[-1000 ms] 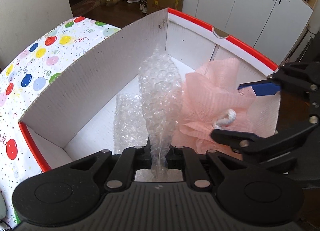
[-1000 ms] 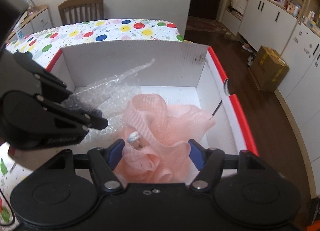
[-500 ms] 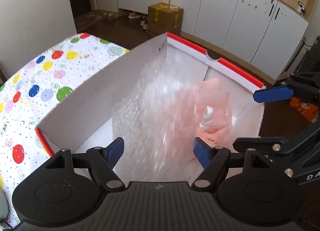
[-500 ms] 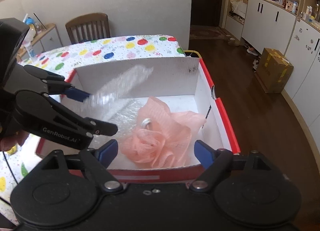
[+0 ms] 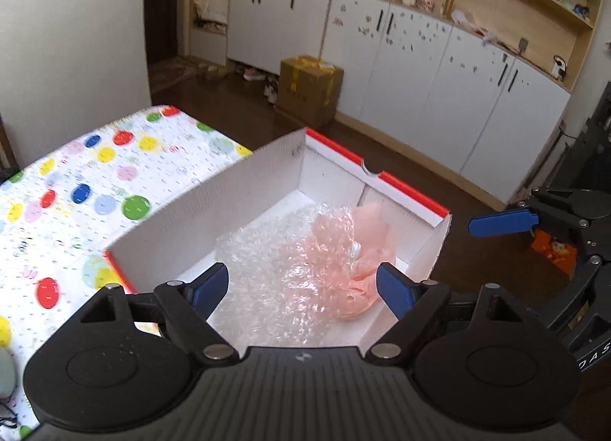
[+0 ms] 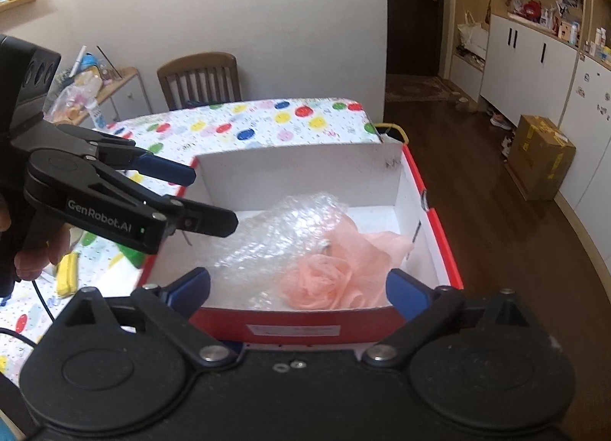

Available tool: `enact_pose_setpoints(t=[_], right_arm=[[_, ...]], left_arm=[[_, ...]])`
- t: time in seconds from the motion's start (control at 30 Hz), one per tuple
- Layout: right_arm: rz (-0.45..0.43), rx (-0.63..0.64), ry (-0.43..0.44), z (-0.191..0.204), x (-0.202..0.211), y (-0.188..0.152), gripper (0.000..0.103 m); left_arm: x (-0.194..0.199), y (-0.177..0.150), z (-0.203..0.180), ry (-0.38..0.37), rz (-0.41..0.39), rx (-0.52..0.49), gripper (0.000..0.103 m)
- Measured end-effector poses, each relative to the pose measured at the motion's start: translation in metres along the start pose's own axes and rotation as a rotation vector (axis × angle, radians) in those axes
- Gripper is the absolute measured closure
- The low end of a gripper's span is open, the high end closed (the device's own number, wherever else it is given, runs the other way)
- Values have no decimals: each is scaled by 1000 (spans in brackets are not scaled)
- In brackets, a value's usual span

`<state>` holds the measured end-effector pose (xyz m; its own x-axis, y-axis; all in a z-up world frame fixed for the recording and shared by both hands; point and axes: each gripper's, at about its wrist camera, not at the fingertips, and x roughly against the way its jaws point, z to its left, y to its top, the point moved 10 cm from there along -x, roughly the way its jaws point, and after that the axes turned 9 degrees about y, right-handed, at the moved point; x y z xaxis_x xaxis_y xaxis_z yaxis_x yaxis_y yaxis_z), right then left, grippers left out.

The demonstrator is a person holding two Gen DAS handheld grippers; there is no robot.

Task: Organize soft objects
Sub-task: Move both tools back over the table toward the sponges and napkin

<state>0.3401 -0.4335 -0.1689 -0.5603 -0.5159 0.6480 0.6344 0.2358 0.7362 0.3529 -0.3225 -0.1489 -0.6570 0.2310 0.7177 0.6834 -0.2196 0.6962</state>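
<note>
A white cardboard box with a red rim (image 5: pixel 401 188) (image 6: pixel 435 234) stands on the table. Inside it lie clear bubble wrap (image 5: pixel 275 265) (image 6: pixel 275 234) and a pink mesh bath pouf (image 5: pixel 366 250) (image 6: pixel 343 269), with the wrap partly over the pouf. My left gripper (image 5: pixel 301 288) is open and empty, raised above the box's near end; it also shows in the right wrist view (image 6: pixel 206 196). My right gripper (image 6: pixel 298 288) is open and empty, above the box's red front wall; one of its blue fingertips (image 5: pixel 500 221) shows at the right of the left wrist view.
The table wears a white cloth with coloured dots (image 5: pixel 76 204) (image 6: pixel 267 124). A wooden chair (image 6: pixel 198 76) stands behind it. A yellow object (image 6: pixel 67 276) lies on the cloth left of the box. White cabinets (image 5: pixel 420 70) and a brown carton (image 5: pixel 309 89) stand beyond, on dark floor.
My left gripper opened and let go of the bubble wrap, which fell into the box over the pouf. My right gripper released the pouf. Both grippers lifted up and back from the box.
</note>
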Motion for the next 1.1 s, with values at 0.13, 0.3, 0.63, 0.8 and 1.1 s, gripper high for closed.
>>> enact_pose_setpoints(t=[0.13,0.3,0.63,0.8,1.1], right_arm=[[-31,10,32,16,9,5,3],[-57,18,87,42,10,10,0],[-70,14,130,102,-10,14,0],[-59,-10,146,130,-29,10,0],[-16,-32,146,177,-70,-6,0]], left_arm=[[26,-1,8,29,-51,12,18],[55,-8,26,51,-83,52,18],[102,-33,85,98,-110,119,14],[120,-51,120,83,-131,159,0],[134,-101,180,169,-139,187,0]])
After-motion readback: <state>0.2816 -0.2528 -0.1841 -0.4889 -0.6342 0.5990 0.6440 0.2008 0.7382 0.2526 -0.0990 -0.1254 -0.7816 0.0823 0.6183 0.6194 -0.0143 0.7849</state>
